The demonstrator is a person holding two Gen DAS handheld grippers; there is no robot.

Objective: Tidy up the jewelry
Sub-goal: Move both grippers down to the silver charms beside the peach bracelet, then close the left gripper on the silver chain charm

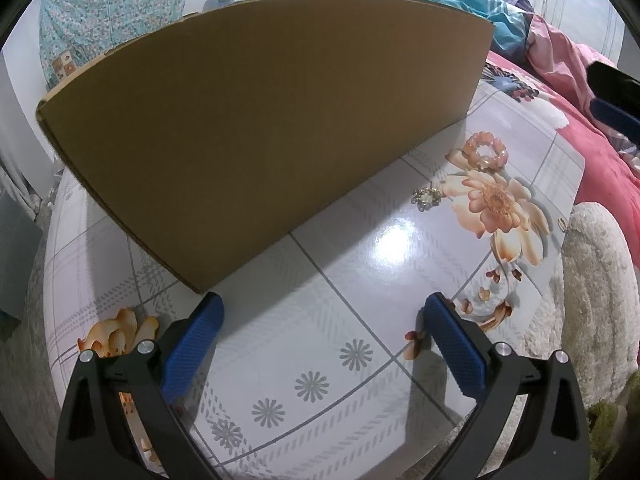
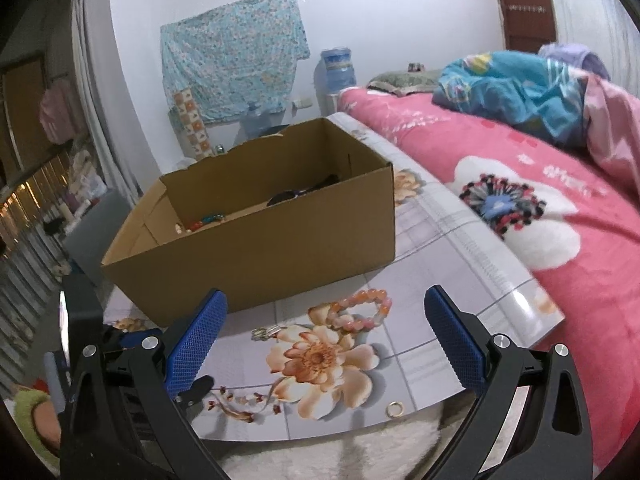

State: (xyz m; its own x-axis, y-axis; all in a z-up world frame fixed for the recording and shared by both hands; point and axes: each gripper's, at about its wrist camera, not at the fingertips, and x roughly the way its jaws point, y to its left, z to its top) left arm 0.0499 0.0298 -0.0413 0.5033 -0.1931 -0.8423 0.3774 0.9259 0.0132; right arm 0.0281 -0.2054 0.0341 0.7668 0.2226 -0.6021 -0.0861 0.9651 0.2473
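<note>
Left-wrist and right-wrist views of a glossy, flower-printed tabletop (image 2: 460,240) standing beside a bed with a pink floral blanket (image 2: 560,240). An open cardboard box (image 2: 280,240) rests on the tabletop; through its open top the right-wrist view shows several small pieces already inside, among them red and teal beads (image 2: 204,222) near the left inner wall and a dark item (image 2: 304,194) toward the back, too indistinct to identify. Outside the box, three pieces of jewelry lie on the tabletop: a pink-and-orange bead bracelet (image 2: 362,308) just in front of the box's near wall, a small silver, stone-set piece (image 2: 268,333) just to its left, and a small gold ring (image 2: 395,409) near the tabletop's front edge, well apart from the other two. The left claw (image 1: 324,308) hovers low over the tabletop close to the near corner of the box, its blue-padded fingers (image 1: 192,344) spread wide and holding nothing. The right claw (image 2: 326,302) is likewise spread wide and empty, raised above the tabletop's front edge, with the bracelet and the printed flower (image 2: 320,364) framed between its fingers. In the left-wrist view the bracelet (image 1: 485,151) and the silver piece (image 1: 428,198) lie ahead and to the right of the left claw.
</note>
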